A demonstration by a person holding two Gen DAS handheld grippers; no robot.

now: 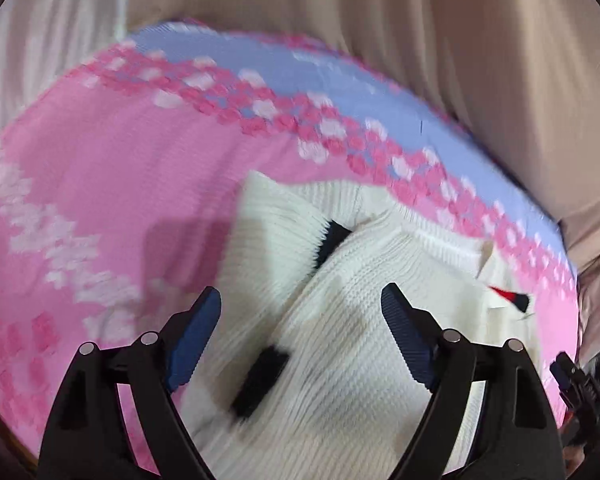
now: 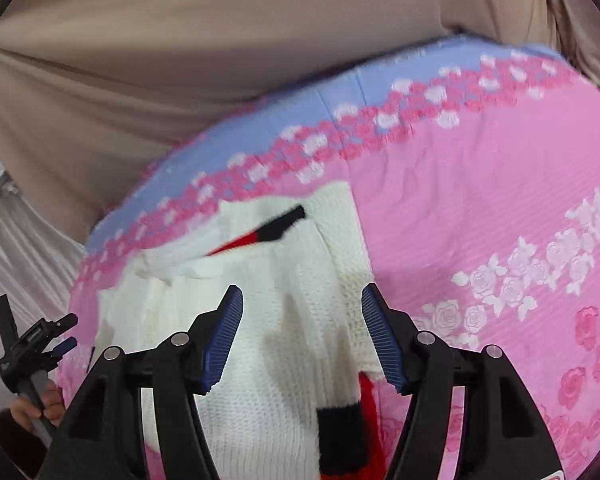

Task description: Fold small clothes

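— Both tongs are seen released: the left gripper (image 1: pixel 301 308) and the right gripper (image 2: pixel 302 306) stand with blue pads spread wide, nothing clamped between them, each tilted downward above the knit.

— Where is the garment found?

— A white knitted sweater (image 1: pixel 340 320) with black and red trim is laid, partly folded, on a pink flowered bedsheet (image 1: pixel 100 184) edged in blue.

— And the hands?

— The left hand (image 2: pixel 40 404) is glimpsed at the right camera's lower left, wrapped round its gripper's handle. Beige fabric (image 2: pixel 180 40) is seen beyond the sheet.
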